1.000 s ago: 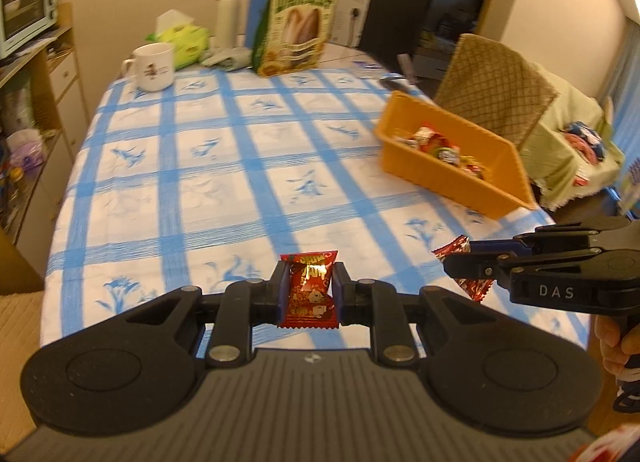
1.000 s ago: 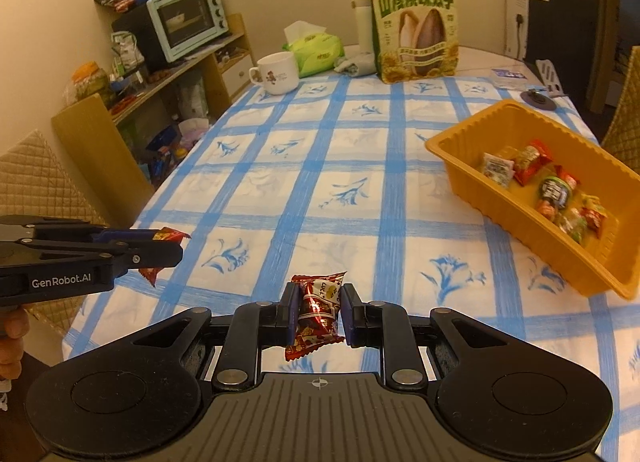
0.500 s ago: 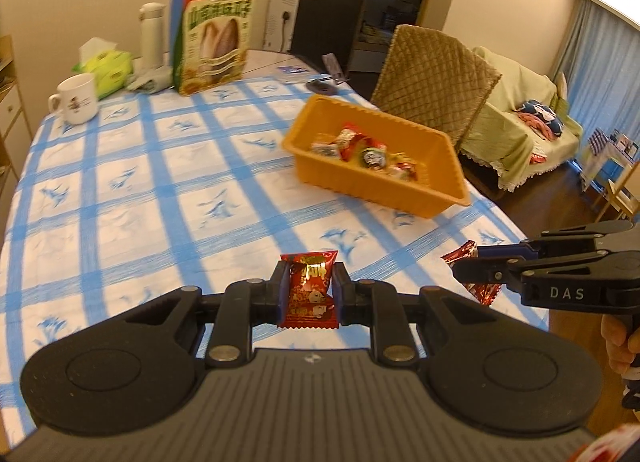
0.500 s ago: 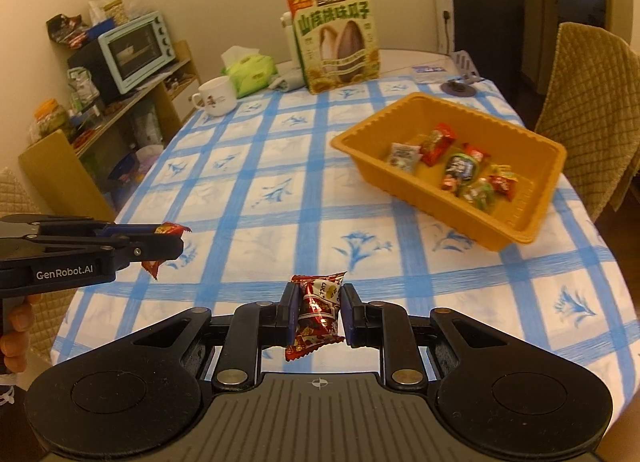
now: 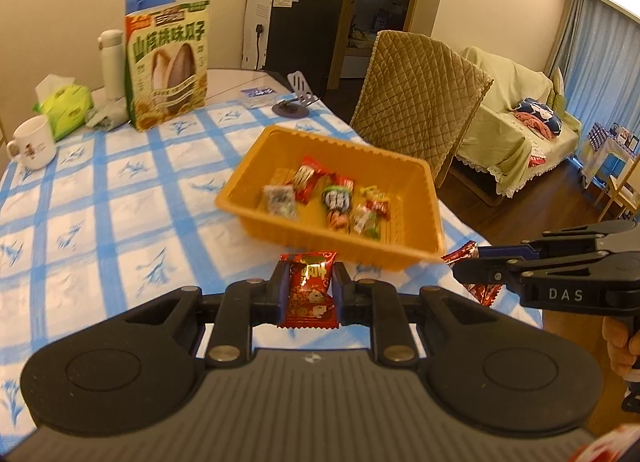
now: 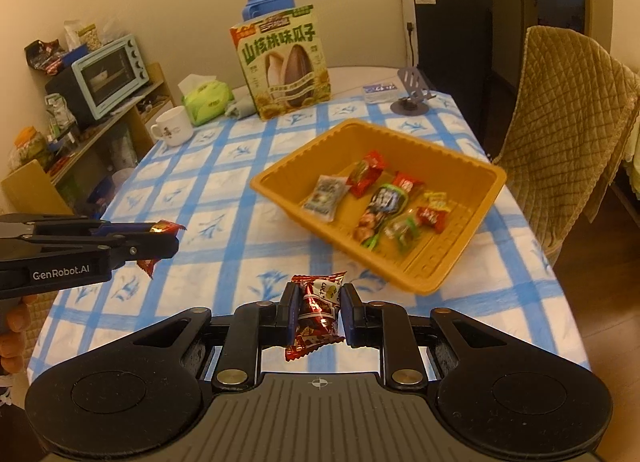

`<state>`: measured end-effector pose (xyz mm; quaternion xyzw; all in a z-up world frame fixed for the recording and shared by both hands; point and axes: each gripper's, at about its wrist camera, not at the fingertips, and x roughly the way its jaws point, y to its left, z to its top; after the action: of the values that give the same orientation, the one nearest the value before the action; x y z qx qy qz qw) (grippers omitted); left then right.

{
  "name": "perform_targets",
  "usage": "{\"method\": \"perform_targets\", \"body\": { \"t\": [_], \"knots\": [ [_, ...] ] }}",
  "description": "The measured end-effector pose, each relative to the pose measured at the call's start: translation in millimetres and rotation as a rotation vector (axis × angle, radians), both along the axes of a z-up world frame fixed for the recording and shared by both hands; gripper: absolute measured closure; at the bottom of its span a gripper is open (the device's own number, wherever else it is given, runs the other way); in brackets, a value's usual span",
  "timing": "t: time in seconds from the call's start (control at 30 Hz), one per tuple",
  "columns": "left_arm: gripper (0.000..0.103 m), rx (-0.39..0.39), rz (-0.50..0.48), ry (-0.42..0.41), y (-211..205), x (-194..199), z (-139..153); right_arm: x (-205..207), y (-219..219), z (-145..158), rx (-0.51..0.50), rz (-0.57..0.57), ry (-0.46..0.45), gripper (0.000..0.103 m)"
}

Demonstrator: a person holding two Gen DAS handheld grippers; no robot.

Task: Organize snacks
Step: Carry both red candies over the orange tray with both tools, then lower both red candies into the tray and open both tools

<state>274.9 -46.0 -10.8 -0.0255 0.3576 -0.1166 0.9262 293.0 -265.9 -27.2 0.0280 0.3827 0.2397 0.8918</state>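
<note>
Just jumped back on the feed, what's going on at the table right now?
A person holds a gripper in each hand, and each is carrying a snack. The left gripper has its jaws shut on a red candy packet, and the right gripper is shut on a dark red wrapped candy. Both are above the blue checked tablecloth, just short of the orange tray, which already holds several wrapped snacks. Neither piece is in the tray yet.

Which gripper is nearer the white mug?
Left. Left gripper is on the mug's side of the table; right gripper sits farther over, by the orange tray.
</note>
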Motion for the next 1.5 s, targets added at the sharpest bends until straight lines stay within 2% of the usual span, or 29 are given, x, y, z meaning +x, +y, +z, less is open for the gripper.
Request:
{"method": "perform_targets", "body": {
  "t": [0.27,0.67,1.03,1.5],
  "knots": [
    [0.084,0.040,0.001,-0.013,-32,55,3,53,-20,1,-0.012,-0.003,-0.025,0.080],
    [0.084,0.086,0.017,0.029,-53,116,-15,118,-34,-27,-0.043,-0.027,0.029,0.080],
    [0.084,0.108,0.013,0.069,-64,141,-32,147,-41,-52,-0.045,-0.031,0.081,0.080],
    [0.084,0.129,0.032,0.099,-71,161,-42,161,-54,-59,0.019,-0.014,0.094,0.080]
  ]
}}
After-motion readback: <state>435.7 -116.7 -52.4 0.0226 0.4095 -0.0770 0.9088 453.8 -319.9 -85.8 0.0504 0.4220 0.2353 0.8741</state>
